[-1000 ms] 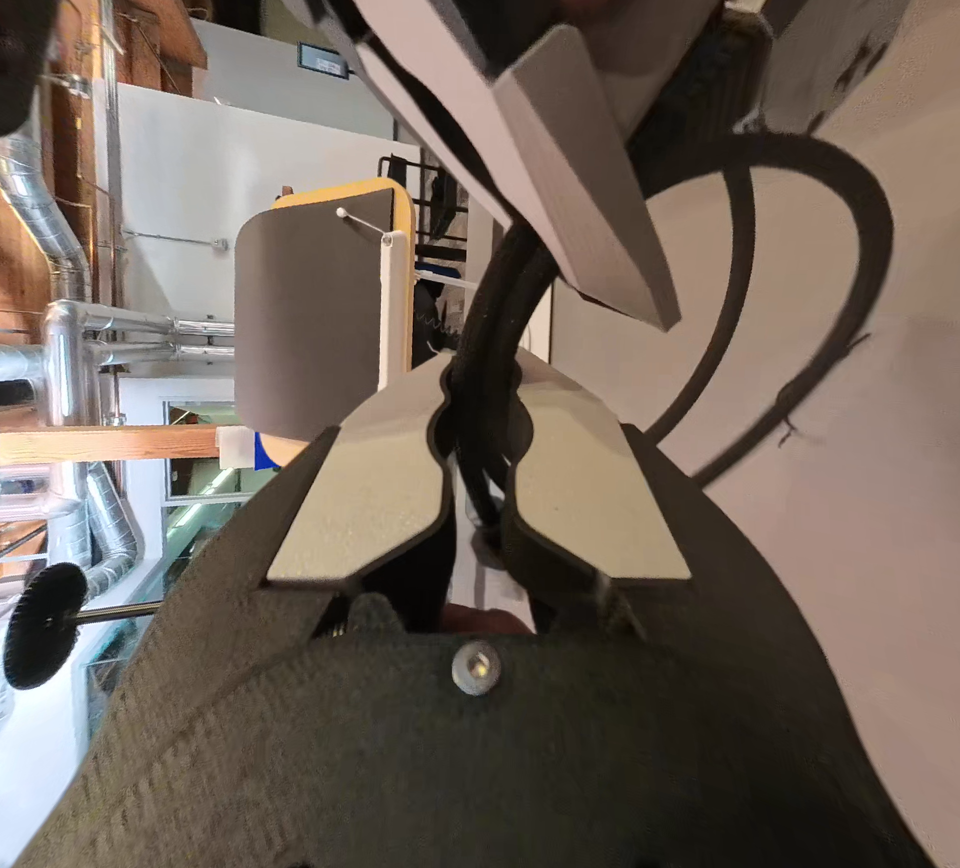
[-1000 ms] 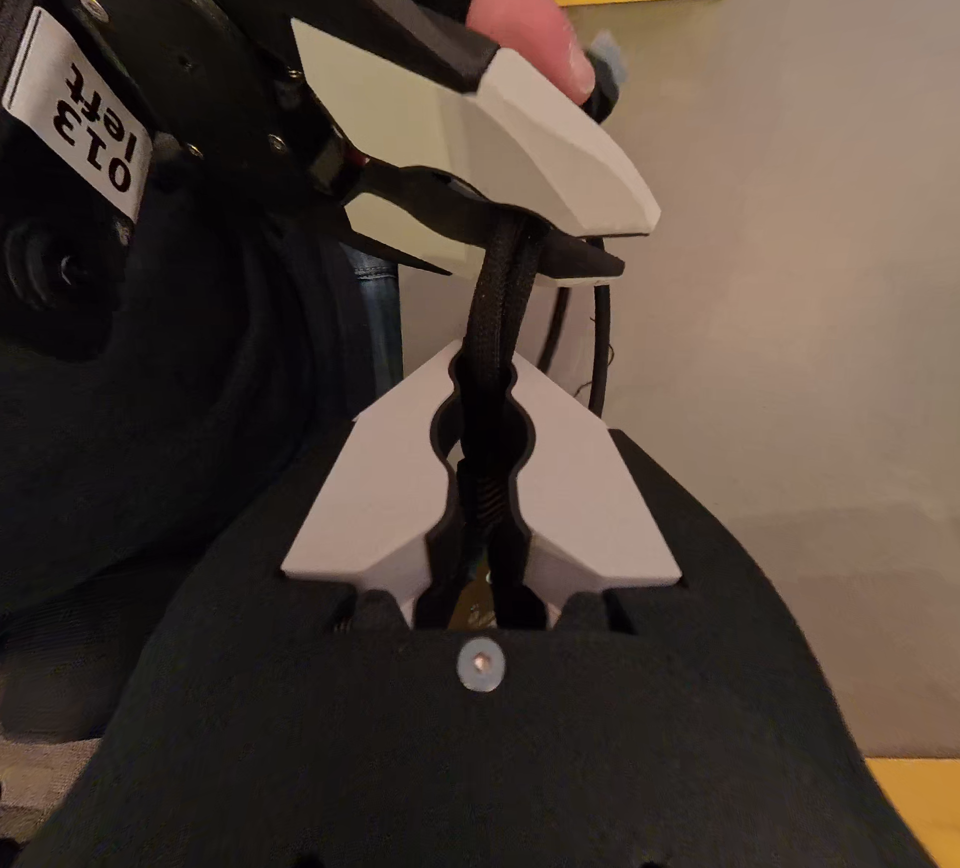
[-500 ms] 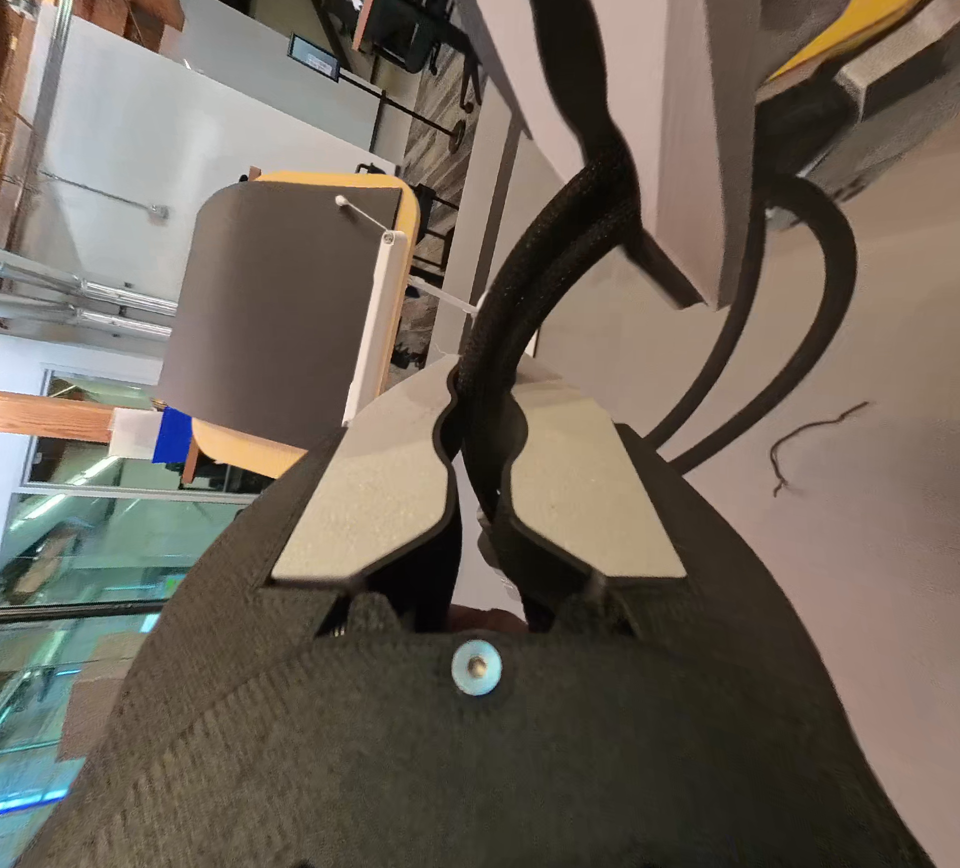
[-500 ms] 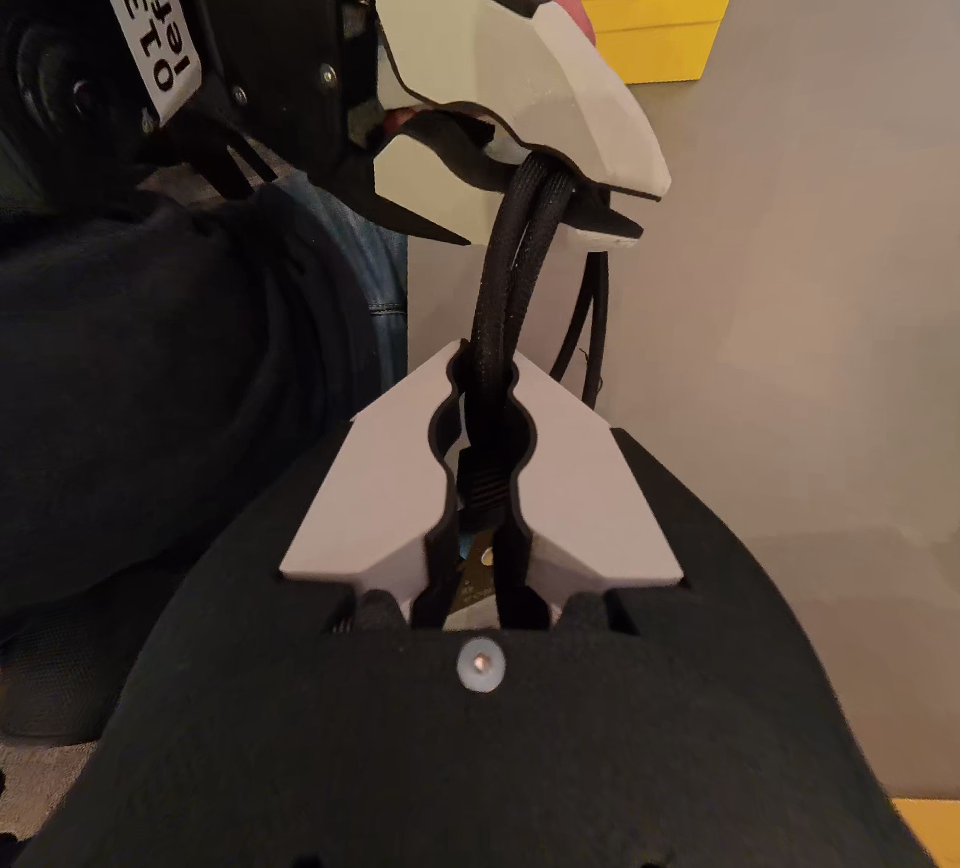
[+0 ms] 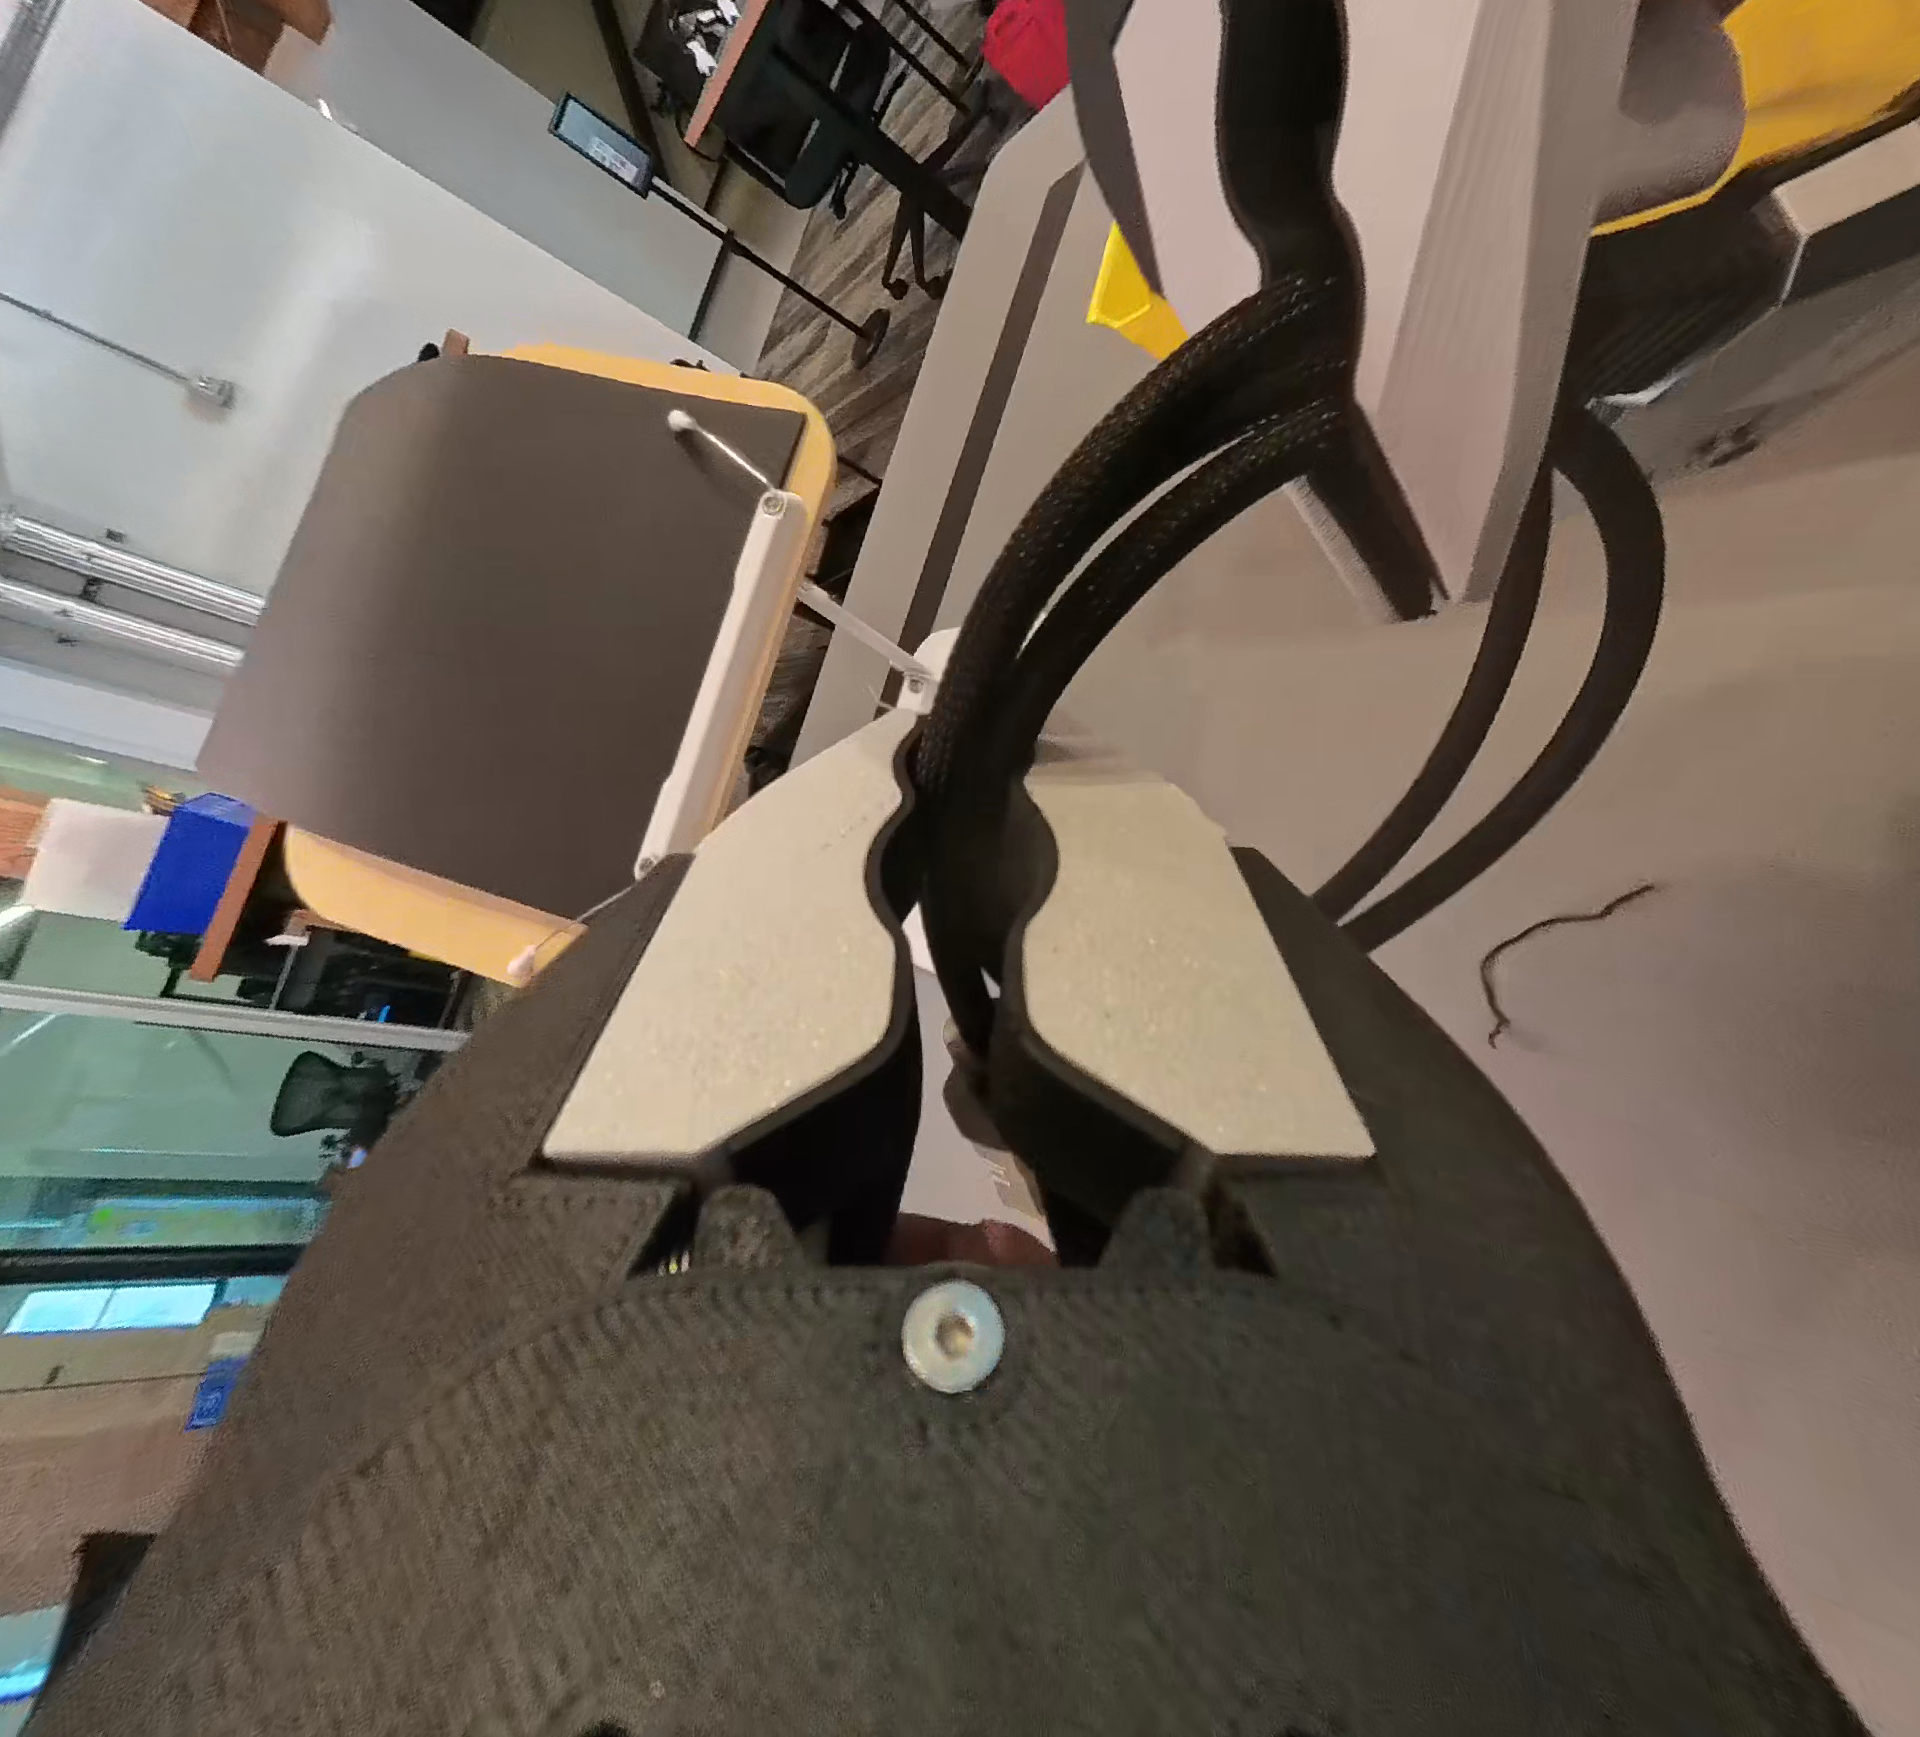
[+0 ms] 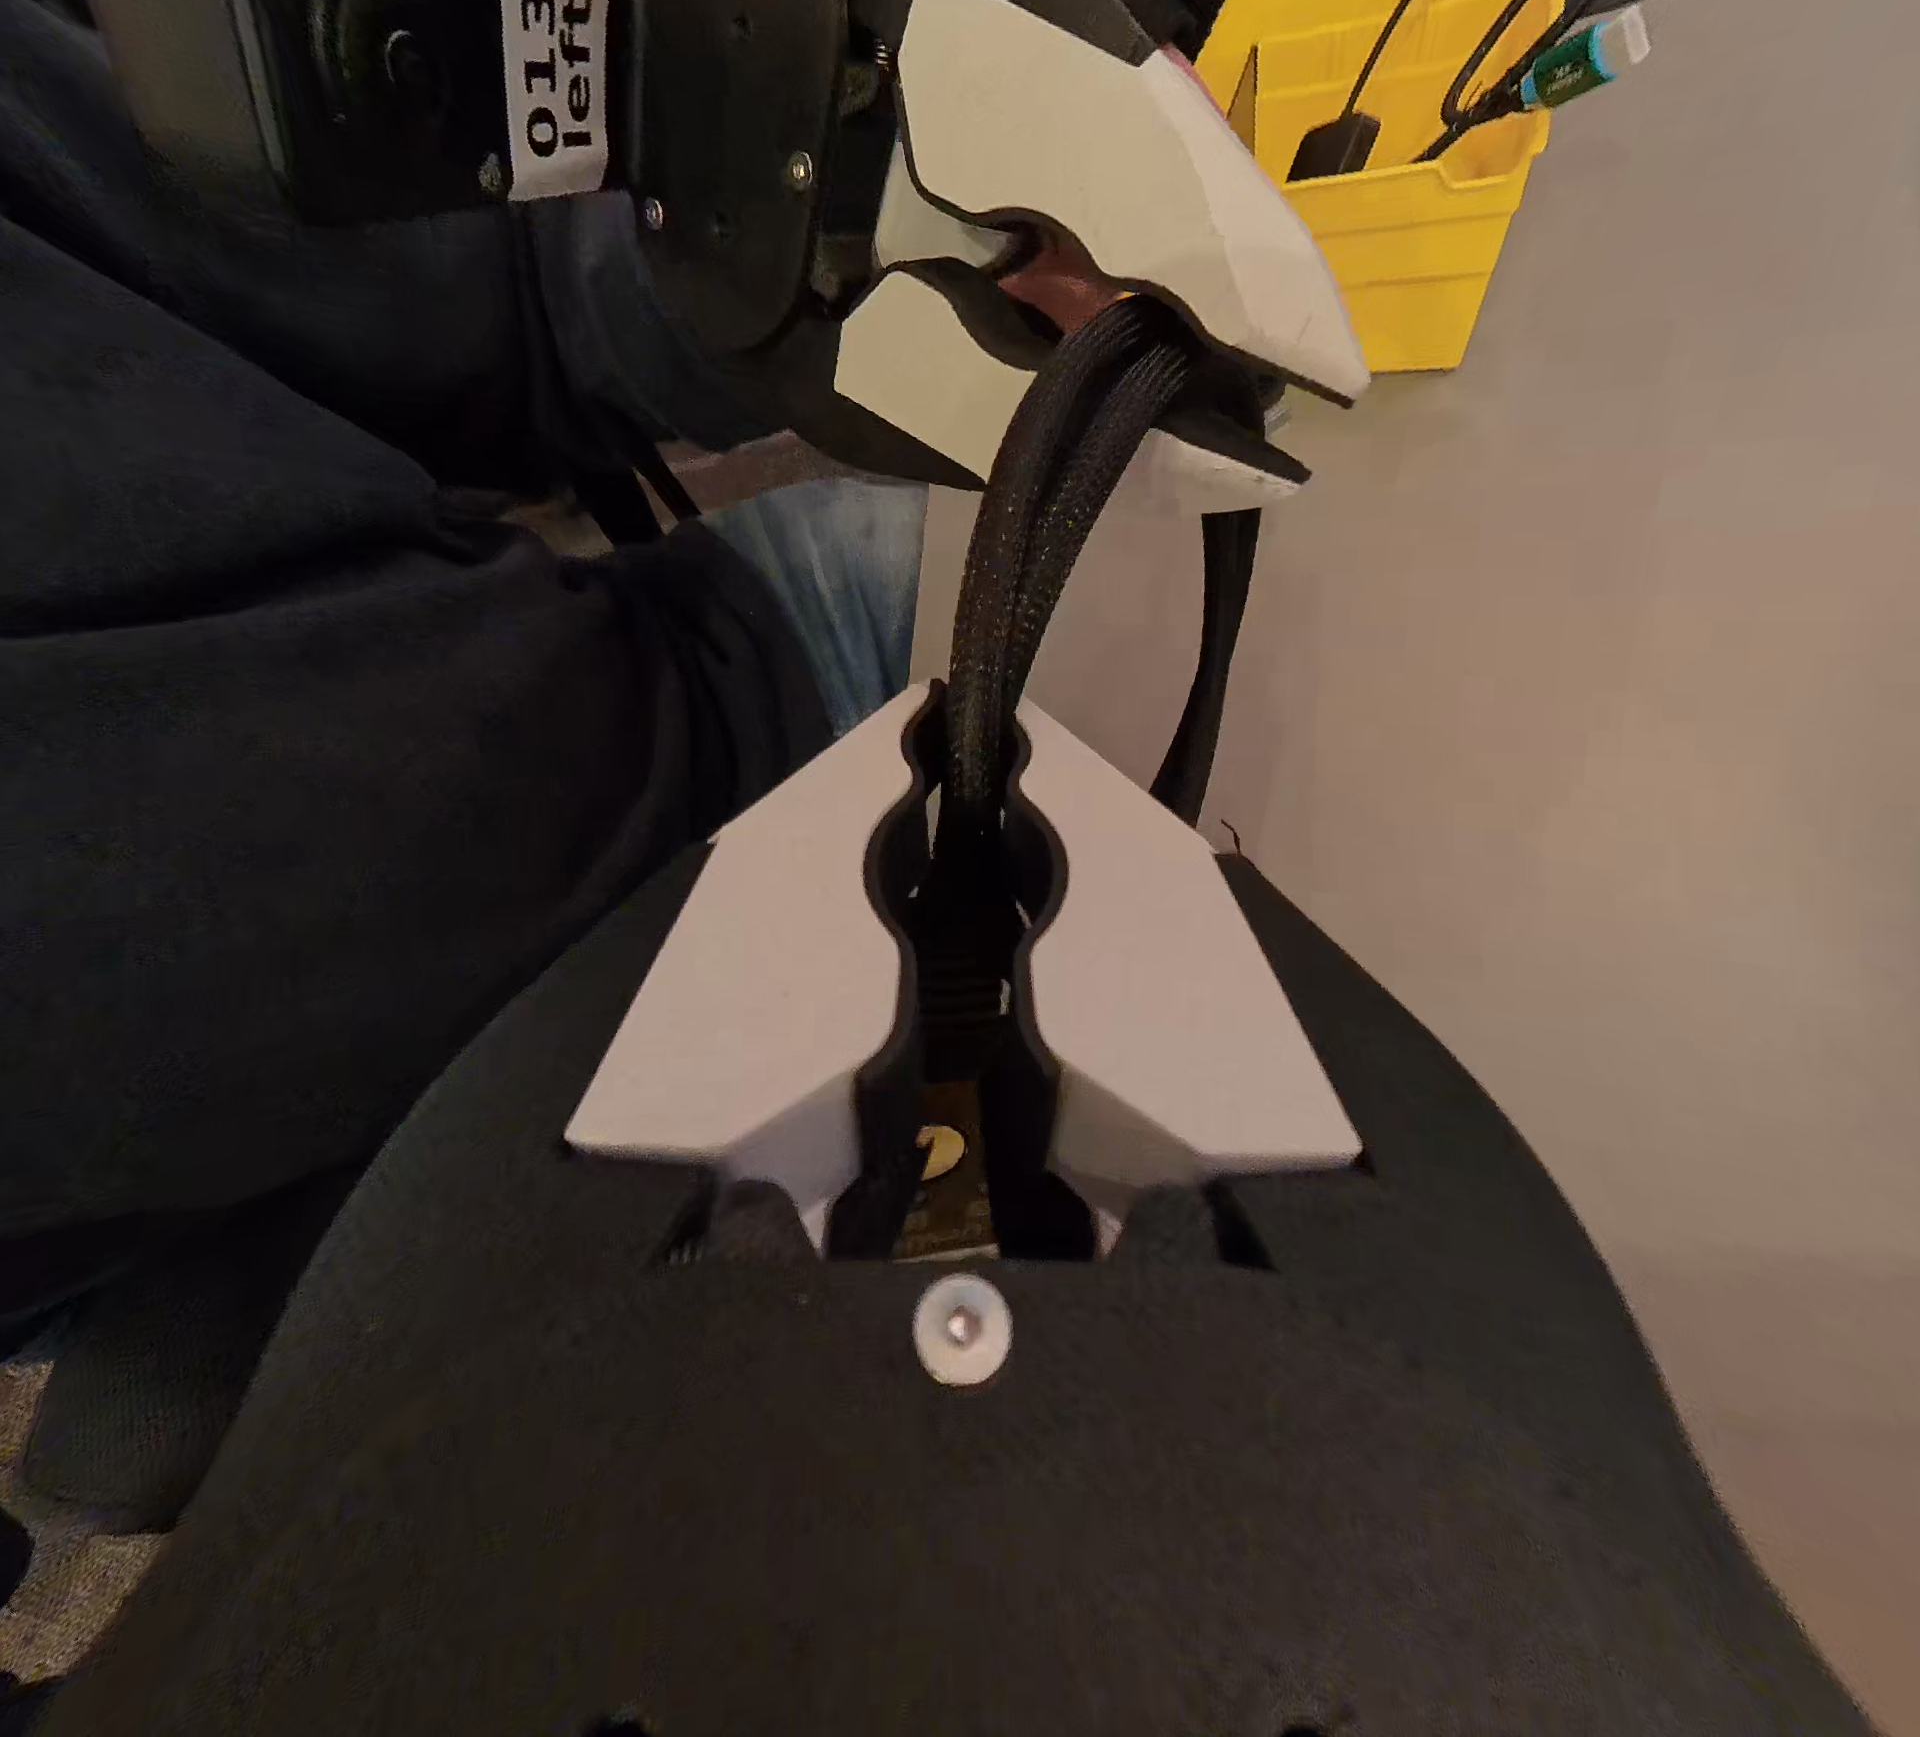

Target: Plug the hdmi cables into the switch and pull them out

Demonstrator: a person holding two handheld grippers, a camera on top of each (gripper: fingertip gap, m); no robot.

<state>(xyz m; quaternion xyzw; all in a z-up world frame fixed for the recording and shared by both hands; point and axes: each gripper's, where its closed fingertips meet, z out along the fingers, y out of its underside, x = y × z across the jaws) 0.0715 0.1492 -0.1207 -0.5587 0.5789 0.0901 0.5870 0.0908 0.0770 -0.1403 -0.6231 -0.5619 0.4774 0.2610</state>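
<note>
Left gripper (image 5: 961, 840), black textured body with pale grey finger plates, fingers pressed nearly together on a doubled black braided cable (image 5: 1122, 482). Right gripper (image 6: 971, 814), same build, fingers likewise closed on that cable's ribbed plug end. The two face each other closely, tips near, a fingertip (image 6: 1049, 285) showing behind the left's plates.

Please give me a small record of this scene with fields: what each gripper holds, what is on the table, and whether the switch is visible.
left gripper: shut on braided black cable
right gripper: shut on the same cable, near its plug
cable between grippers: short arch, doubled
table: grey; yellow bin at back holding cords
switch: not visible
loose item: black thread on table
</note>
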